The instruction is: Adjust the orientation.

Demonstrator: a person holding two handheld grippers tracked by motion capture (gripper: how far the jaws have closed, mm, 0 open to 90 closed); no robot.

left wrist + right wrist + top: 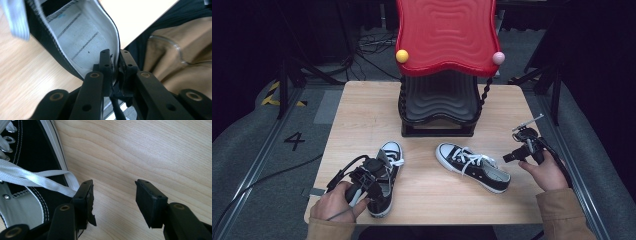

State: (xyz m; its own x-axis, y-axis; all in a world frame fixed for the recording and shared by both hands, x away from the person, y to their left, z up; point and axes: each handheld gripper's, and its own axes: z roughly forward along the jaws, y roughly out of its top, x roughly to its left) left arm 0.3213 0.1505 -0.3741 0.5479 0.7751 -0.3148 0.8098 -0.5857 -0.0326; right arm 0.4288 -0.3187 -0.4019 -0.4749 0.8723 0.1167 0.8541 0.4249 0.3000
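On the desk (362,110), the left claw (115,65) is clenched on the heel rim of the left shoe (384,176). The right claw (113,195) gapes beside the right shoe (472,166), gripping nothing, before a red-topped rack (443,35).

Two black sneakers (384,176) (473,167), one red-topped rack (439,65), one wooden table (362,115), two tools (371,175) (526,145).

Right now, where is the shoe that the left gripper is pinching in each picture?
High view: the pinched shoe lies lower left, toe pointing away.
Left gripper view: its white inside spans the top, with the left gripper jaws shut on its rim.
Shared landmark: the wooden table.
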